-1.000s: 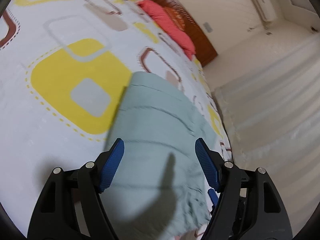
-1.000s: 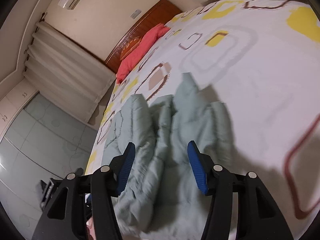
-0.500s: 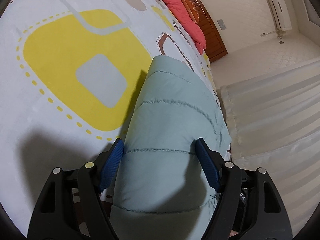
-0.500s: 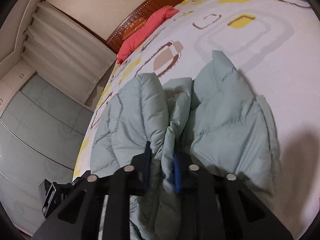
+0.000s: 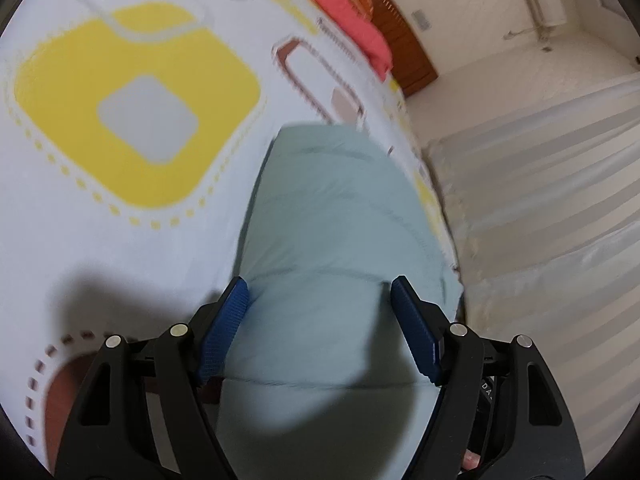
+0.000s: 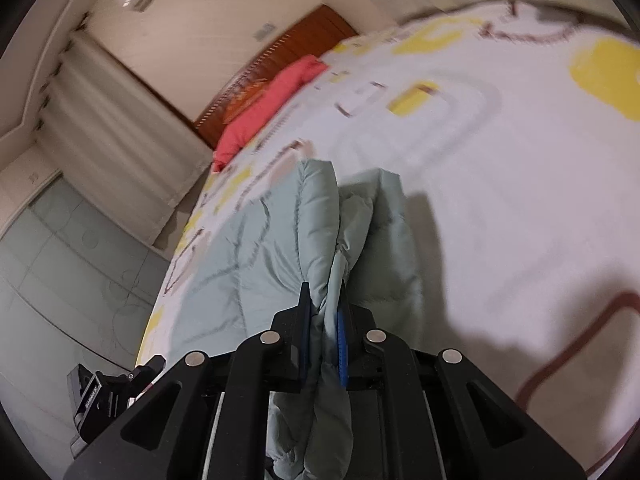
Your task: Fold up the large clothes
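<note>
Our left gripper [image 5: 318,304] stands spread wide over the pale green quilted jacket [image 5: 340,216], which lies on the patterned bedspread [image 5: 120,240] near the bed's edge. Our right gripper [image 6: 325,312] pinches a bunched fold of it. We judge a fold is starting; next, the left must clamp too.

The left black hand-held gripper [image 5: 318,294] has blue-padded fingers spread wide over the pale green quilted jacket [image 5: 340,220]. The right hand-held gripper [image 6: 325,306] pinches a fold of it.
</note>
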